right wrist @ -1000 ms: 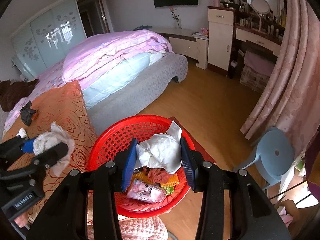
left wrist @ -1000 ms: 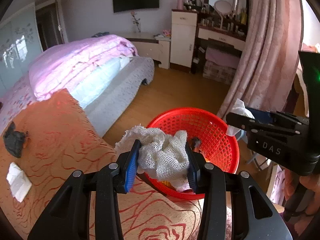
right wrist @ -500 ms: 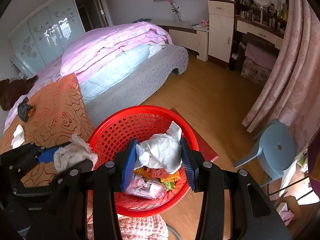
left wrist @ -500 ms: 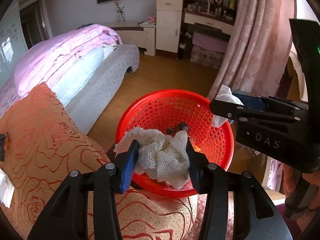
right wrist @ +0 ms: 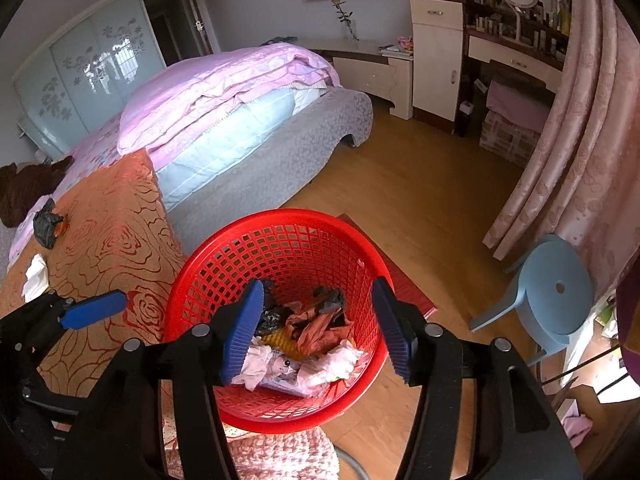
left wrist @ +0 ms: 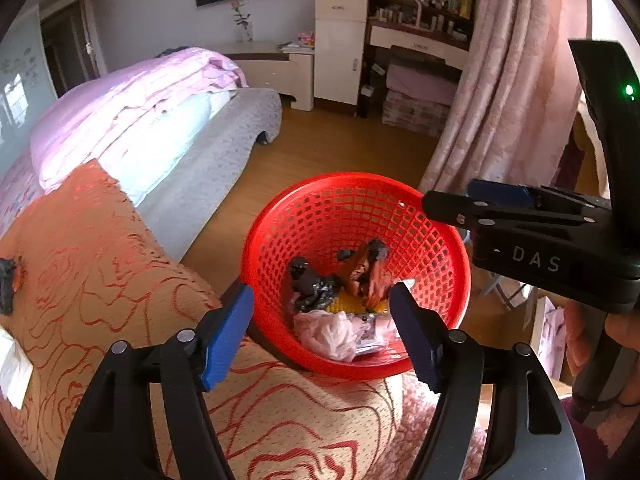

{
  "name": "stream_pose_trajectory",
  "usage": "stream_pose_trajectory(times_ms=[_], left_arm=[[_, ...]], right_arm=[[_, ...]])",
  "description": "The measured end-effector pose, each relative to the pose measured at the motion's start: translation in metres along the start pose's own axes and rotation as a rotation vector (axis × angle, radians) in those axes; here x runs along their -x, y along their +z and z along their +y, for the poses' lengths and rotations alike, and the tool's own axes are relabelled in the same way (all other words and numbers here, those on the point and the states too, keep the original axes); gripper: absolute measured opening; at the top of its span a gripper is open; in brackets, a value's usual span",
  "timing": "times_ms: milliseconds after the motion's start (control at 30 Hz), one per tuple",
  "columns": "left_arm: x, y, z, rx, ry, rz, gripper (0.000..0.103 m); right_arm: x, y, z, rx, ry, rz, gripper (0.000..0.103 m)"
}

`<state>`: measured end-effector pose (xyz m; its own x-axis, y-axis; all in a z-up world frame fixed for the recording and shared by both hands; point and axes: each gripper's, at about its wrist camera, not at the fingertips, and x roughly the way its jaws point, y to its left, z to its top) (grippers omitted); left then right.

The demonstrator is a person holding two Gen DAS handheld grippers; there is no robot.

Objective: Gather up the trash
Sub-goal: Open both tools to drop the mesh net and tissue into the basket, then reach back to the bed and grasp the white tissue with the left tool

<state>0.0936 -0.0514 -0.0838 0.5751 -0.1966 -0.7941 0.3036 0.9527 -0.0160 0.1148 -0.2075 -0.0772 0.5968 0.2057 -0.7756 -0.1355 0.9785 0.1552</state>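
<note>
We hold both grippers over the red basket [right wrist: 280, 240], pointed down into it. Nearest the lens, the left gripper [left wrist: 322, 332] has its blue pads spread wide, and its jaws have just been opening; nothing lies between them. The right gripper [right wrist: 318, 324] is likewise spread and empty, its jaws also having just been opening. Directly below, the basket bottom holds the collected trash: a crumpled white tissue [right wrist: 332, 364], a pale pink plastic bag [left wrist: 326, 334], an orange wrapper [right wrist: 320, 326] and a black crumpled bag [left wrist: 314, 286]. The basket stands on the wooden floor, just beside the edge of the orange rose-patterned cover [right wrist: 104, 232]. Farther out on that cover, two pieces remain to be collected: a white tissue [right wrist: 35, 280] lying flat near the edge, and beyond it a dark crumpled wrapper [right wrist: 47, 224]. We judge both to be very light, soft and easily crushed. The tissue offers little height, so we would press the pads down into the cover on either side of it and pinch up a fold at its middle. The wrapper stands higher and may be slippery film; we would close across its bulkiest part. Beyond these lie the bed with its pink quilt [right wrist: 224, 92], and the dresser [right wrist: 436, 52] against the far wall.
</note>
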Motion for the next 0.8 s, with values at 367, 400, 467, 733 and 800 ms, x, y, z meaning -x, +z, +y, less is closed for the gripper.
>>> stream_pose_trajectory(times_ms=[367, 400, 467, 733, 800], left_arm=[[0.024, -0.007, 0.015, 0.027, 0.094, -0.053, 0.070], [0.026, -0.008, 0.016, 0.027, 0.103, -0.058, 0.071], [0.032, -0.009, 0.019, 0.030, 0.126, -0.071, 0.071], [0.052, -0.016, 0.039, 0.082, 0.185, -0.098, 0.072], [0.056, -0.018, 0.047, 0.106, 0.194, -0.104, 0.072]], right_arm=[[0.005, -0.001, 0.003, 0.004, 0.010, -0.019, 0.065], [0.006, -0.001, 0.005, 0.010, 0.015, -0.025, 0.066], [0.008, -0.001, 0.010, 0.023, 0.024, -0.034, 0.067], [0.013, -0.005, 0.028, 0.066, 0.043, -0.058, 0.069], [0.014, -0.005, 0.032, 0.072, 0.041, -0.064, 0.072]])
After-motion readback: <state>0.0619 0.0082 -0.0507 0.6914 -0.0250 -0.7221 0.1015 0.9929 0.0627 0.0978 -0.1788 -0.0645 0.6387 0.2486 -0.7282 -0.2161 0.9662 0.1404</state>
